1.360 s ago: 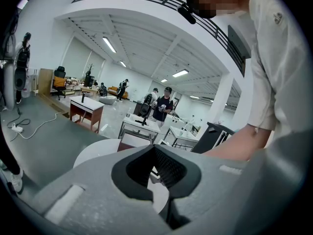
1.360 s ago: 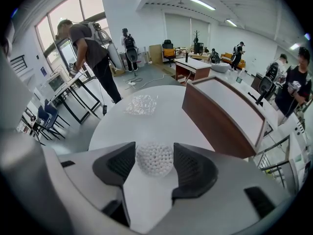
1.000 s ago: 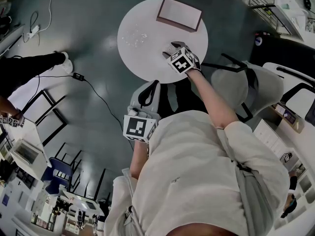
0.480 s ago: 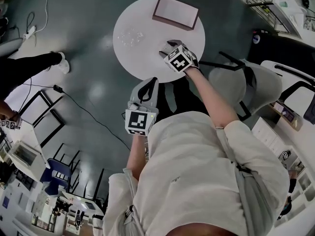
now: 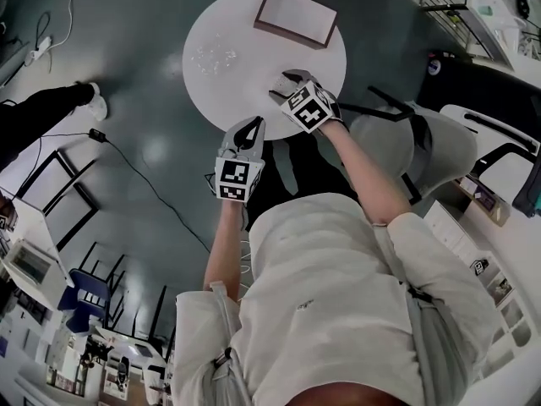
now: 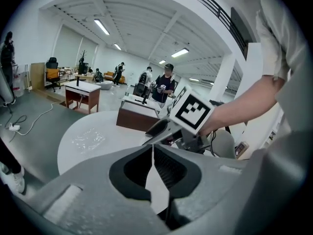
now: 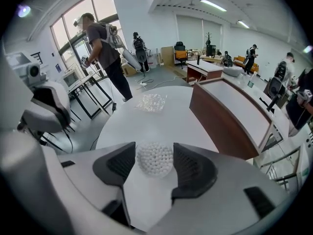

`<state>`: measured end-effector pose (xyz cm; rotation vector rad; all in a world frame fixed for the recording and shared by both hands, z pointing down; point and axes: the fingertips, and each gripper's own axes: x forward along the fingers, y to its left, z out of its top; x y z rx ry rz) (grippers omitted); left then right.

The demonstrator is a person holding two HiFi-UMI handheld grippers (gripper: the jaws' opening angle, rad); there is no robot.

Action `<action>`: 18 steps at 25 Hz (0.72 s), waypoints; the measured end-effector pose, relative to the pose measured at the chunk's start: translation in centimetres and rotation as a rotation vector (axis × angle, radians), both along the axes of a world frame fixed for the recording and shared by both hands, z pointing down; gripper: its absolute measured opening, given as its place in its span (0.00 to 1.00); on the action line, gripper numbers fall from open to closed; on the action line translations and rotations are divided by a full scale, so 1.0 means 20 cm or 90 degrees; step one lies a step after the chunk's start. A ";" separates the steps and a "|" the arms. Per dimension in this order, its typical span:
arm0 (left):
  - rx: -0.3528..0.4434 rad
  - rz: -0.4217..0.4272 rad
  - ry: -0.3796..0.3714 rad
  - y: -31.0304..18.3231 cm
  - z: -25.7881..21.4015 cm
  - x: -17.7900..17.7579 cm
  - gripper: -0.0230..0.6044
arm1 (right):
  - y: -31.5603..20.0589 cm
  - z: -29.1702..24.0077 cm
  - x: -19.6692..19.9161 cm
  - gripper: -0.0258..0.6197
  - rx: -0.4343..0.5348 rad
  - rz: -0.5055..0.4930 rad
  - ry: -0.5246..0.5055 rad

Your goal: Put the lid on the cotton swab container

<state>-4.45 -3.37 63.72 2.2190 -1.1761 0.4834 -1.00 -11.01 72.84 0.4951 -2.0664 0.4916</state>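
Observation:
On the round white table (image 5: 254,66) stands a small round cotton swab container (image 7: 155,159), open at the top and packed with white swab tips. My right gripper (image 7: 155,166) is shut on it, a pad against each side. In the head view the right gripper (image 5: 281,88) rests over the table's near part and hides the container. A clear, crinkly plastic piece (image 5: 211,55) lies apart at the table's left; I cannot tell whether it is the lid. My left gripper (image 5: 251,125) hangs shut and holds nothing at the table's near edge, its jaws (image 6: 153,150) meeting in a thin line.
A flat box with a brown rim (image 5: 296,15) lies at the table's far side, close beyond the right gripper. A grey chair (image 5: 423,150) stands to the right of the table. A person's dark leg and white shoe (image 5: 59,108) and a floor cable are at the left.
My left gripper has dropped from in front of my chest towards the table's near edge, still shut. The right gripper has stayed on the table with the container.

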 end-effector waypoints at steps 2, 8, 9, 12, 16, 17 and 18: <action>-0.012 0.011 -0.012 -0.01 0.12 0.02 0.05 | 0.00 -0.02 0.00 0.42 0.002 -0.002 -0.008; -0.018 0.069 -0.087 -0.08 0.39 0.13 0.38 | -0.02 -0.08 0.02 0.42 0.007 -0.003 -0.031; -0.015 0.075 -0.099 -0.09 0.40 0.13 0.41 | -0.02 -0.10 0.02 0.42 0.006 0.001 -0.036; 0.006 0.086 -0.129 -0.14 0.41 0.16 0.47 | -0.03 -0.17 0.02 0.42 0.004 0.009 -0.058; 0.067 0.096 -0.201 -0.20 0.37 0.18 0.54 | -0.02 -0.27 0.03 0.42 -0.007 0.003 -0.078; 0.084 0.098 -0.218 -0.22 0.35 0.19 0.55 | -0.01 -0.29 0.03 0.42 -0.013 -0.003 -0.084; 0.100 0.102 -0.233 -0.23 0.33 0.20 0.57 | 0.00 -0.32 0.03 0.42 -0.020 -0.010 -0.092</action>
